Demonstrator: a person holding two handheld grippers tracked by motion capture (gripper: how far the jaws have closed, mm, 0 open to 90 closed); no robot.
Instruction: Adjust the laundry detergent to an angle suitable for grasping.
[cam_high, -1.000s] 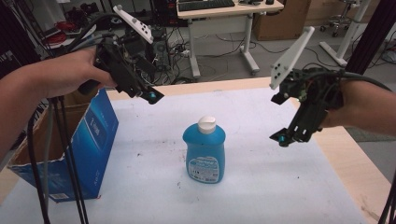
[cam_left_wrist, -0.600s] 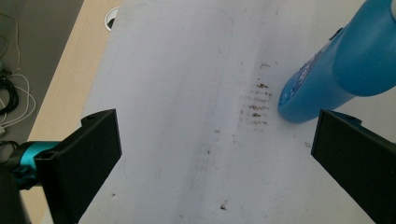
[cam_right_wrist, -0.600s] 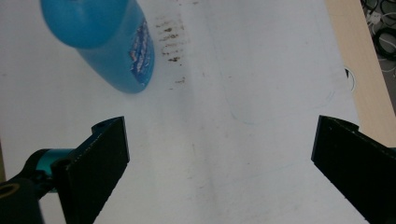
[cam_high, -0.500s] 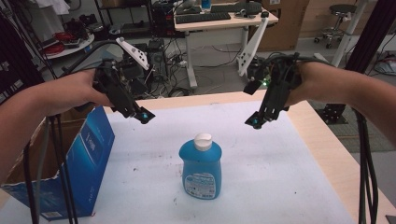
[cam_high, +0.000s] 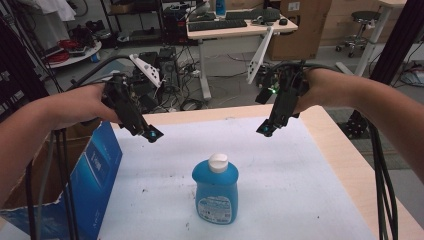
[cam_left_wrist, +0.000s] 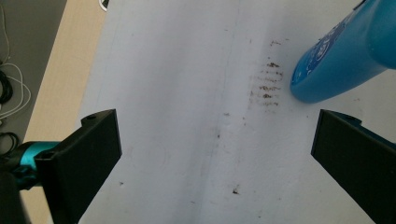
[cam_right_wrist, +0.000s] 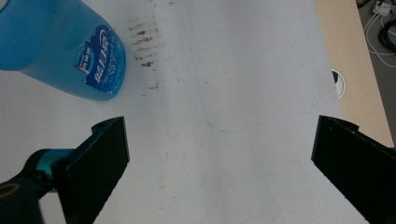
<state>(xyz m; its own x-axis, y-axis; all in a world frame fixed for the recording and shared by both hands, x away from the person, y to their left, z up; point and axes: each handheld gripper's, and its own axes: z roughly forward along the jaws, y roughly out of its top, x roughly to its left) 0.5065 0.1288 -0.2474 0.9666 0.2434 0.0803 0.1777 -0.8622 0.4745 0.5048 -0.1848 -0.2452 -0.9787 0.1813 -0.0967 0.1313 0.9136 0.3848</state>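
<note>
On white mat, blue bottle (cam_high: 215, 189) upright, cap up

The blue bottle (cam_high: 215, 192) looks like smooth, glossy plastic with a matt white cap (cam_high: 218, 162) and a paper label (cam_high: 213, 206). The white table cover (cam_high: 300, 170) is matt and stained; the table (cam_high: 350, 165) edge is pale wood. The left gripper (cam_left_wrist: 215, 154) has jaws of matt, finely textured black plastic.
</note>
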